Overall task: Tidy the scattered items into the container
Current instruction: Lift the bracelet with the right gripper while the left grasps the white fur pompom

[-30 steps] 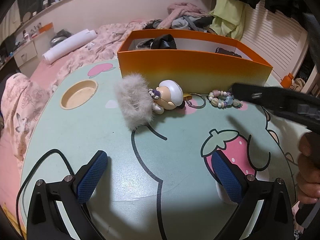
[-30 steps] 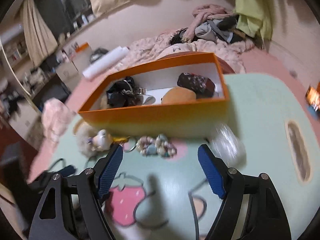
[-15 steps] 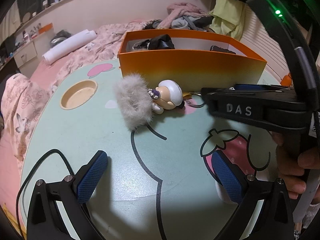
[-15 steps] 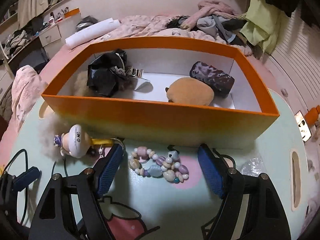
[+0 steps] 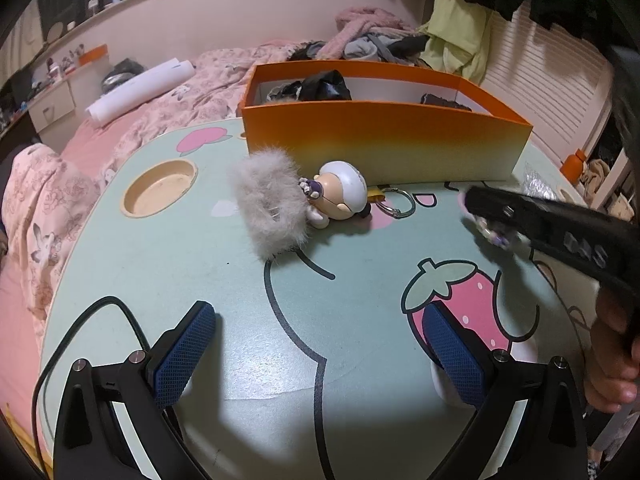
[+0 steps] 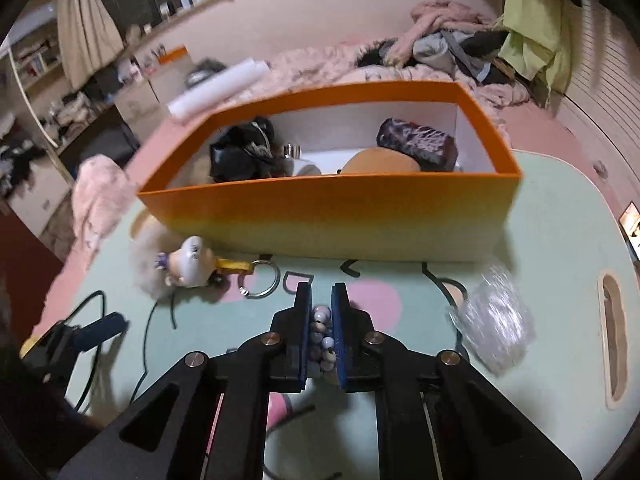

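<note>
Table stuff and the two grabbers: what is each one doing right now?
Right gripper: jaws shut on the bead bracelet.
Bead bracelet: pinched between the pads.
Left gripper: jaws open, empty.
Orange box: open-topped, already holds several things.
Doll keychain: lying on the table, outside the box.
Fluffy clip: lying beside the doll, touching it.
Clear wrapper: crumpled on the table.

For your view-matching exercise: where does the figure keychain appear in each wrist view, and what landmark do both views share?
Left wrist view: the keychain lies at upper centre, in front of the orange box, against the fur piece.
Right wrist view: the keychain lies at middle left, below the box's left end.
Shared landmark: the orange box.
</note>
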A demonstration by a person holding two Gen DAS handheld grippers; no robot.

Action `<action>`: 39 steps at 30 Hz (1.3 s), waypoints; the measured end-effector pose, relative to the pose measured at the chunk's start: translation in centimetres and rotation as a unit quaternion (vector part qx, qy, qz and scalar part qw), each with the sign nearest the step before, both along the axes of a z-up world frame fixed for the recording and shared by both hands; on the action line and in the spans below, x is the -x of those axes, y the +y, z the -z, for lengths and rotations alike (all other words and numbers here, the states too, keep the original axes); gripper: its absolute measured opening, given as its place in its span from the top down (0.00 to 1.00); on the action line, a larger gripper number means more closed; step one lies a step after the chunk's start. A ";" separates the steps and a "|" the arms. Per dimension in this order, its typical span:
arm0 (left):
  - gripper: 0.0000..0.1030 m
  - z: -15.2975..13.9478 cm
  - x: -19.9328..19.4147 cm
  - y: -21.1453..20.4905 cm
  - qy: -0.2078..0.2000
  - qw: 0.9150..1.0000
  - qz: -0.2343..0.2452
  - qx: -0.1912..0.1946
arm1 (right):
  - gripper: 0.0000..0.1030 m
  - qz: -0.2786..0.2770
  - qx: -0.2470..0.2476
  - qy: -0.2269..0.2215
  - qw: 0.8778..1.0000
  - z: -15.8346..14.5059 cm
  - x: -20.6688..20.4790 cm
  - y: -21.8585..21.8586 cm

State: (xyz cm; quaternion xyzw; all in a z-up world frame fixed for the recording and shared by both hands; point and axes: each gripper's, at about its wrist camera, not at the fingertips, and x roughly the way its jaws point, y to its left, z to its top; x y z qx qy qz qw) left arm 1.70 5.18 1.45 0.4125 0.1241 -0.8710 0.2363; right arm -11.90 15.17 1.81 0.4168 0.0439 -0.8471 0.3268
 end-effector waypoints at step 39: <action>0.62 -1.0 3.1 -8.5 0.050 0.994 -0.011 -0.101 | 0.89 -0.065 0.146 0.034 0.987 -3.5 -3.1 7.4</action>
